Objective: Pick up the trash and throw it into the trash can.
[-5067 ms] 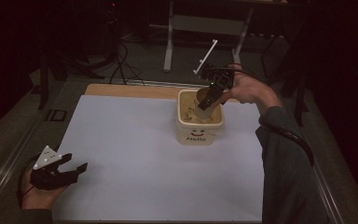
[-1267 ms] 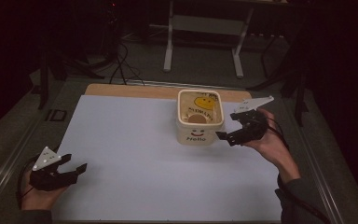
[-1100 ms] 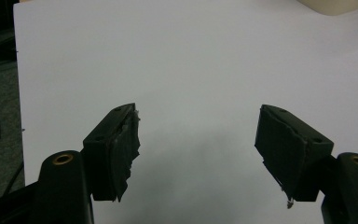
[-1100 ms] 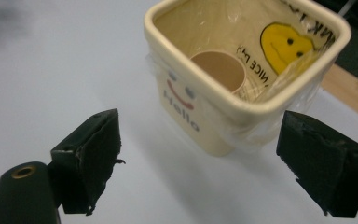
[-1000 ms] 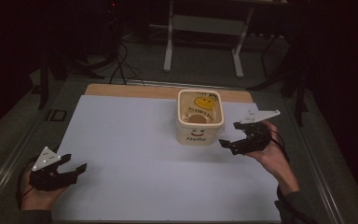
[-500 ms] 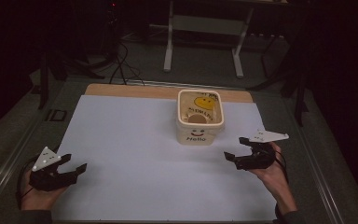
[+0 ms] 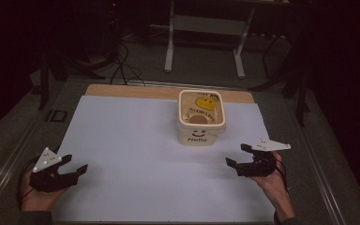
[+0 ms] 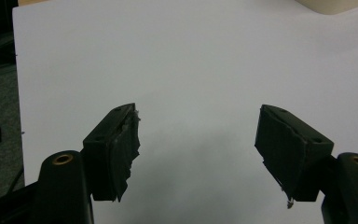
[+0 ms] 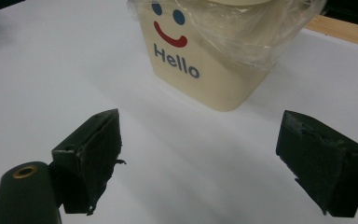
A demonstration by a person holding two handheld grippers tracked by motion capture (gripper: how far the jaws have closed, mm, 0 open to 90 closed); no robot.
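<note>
Resting low on a white sheet [image 7: 136, 154] that covers the desk [image 7: 122, 90], the right hand-held gripper [image 7: 238, 155] sits near the front right corner with its black jaws spread wide and nothing between them, pointing toward a cream tub [image 7: 200, 136] printed with a smiling face and the word "Hello". That tub stands upright toward the back of the sheet, right of centre, lined with clear plastic film [image 9: 242, 28] that spills over its rim, and holds a yellow smiley item [image 7: 205, 102] and a round brown piece [image 7: 198, 119]. At the front left corner, well apart from the tub, the left hand-held gripper [image 7: 76, 162] lies in the person's left hand [image 7: 37, 197], its jaws likewise wide open and empty above bare white paper.
</note>
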